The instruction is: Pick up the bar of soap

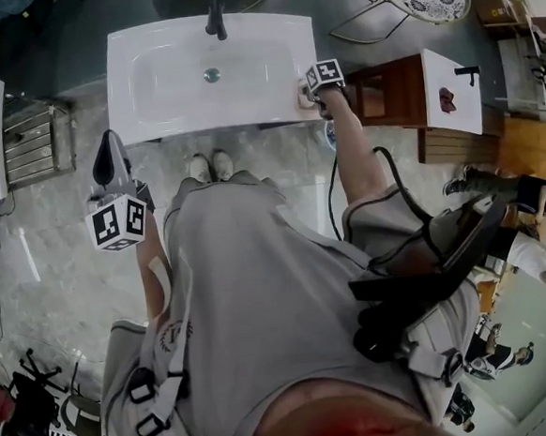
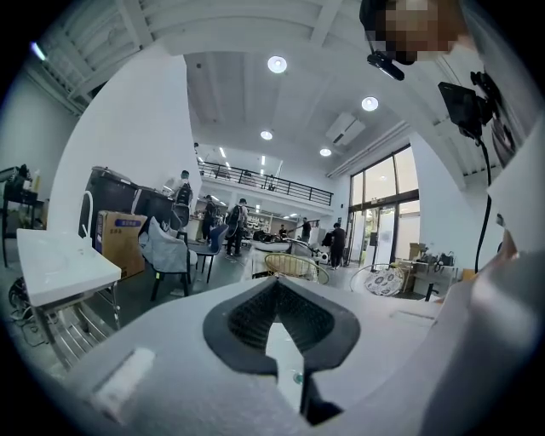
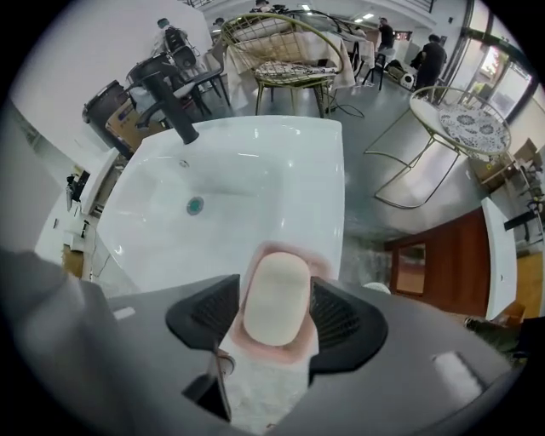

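Now right claw (image 3: 274, 289) pinches bar of soap (image 3: 274, 302) by its sides; squeeze firm, lift straight off soap dish (image 3: 271, 352).

Head view: strong barrel distortion. The edges of the washbasin (image 1: 177, 79) bow, and the floor (image 1: 52, 277) curves away towards the frame edges. Light is even and moderate, coming from overhead. The white basin is the brightest area. The glossy floor carries a pale reflected streak at left. Clothing at the bottom edge is soft and out of focus.

Left gripper view: circular picture with black corners. The ceiling downlights (image 2: 276, 64) are blown out, and the tall windows (image 2: 383, 200) at right are bright. The body of the left hand-held gripper (image 2: 274, 283) is close to the lens and soft.

Right gripper view: same black vignette. Soft glare bands lie across the washbasin. The bar of soap (image 3: 274, 300) is sharp and evenly lit. The body of the right hand-held gripper (image 3: 277, 289) is blurred towards the bottom edge.
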Demonstrator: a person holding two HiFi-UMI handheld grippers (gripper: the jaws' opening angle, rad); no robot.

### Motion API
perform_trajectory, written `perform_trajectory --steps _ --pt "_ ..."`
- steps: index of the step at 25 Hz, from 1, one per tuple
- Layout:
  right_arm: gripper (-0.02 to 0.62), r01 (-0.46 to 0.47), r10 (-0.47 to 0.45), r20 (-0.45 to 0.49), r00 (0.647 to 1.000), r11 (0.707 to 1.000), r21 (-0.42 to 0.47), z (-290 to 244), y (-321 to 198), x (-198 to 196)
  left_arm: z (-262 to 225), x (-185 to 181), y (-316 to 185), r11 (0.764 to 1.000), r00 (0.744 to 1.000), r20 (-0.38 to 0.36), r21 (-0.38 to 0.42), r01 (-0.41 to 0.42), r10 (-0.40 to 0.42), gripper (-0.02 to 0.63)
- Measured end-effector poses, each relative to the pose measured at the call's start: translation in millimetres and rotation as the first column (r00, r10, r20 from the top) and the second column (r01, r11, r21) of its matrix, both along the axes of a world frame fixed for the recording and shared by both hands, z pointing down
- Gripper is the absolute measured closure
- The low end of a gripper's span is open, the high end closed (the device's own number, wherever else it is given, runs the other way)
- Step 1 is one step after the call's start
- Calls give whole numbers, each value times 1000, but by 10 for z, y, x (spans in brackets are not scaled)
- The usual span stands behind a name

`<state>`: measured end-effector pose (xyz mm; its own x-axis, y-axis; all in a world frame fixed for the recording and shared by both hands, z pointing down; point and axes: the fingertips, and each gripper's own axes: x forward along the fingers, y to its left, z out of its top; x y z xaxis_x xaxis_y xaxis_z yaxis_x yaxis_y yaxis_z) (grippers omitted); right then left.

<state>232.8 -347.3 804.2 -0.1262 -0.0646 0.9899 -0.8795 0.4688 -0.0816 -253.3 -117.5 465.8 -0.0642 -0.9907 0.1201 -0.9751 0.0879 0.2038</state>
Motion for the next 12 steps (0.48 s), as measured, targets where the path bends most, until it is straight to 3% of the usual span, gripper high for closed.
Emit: perform_trajectory --steps 9,12 --pt "319 -43 42 -39 998 999 -12 169 11 98 34 52 -7 1000 1000 9 -12 -7 7 611" --pt "341 -65 65 13 998 998 -8 209 -14 7 86 38 -27 1000 1000 3 -17 -4 4 611"
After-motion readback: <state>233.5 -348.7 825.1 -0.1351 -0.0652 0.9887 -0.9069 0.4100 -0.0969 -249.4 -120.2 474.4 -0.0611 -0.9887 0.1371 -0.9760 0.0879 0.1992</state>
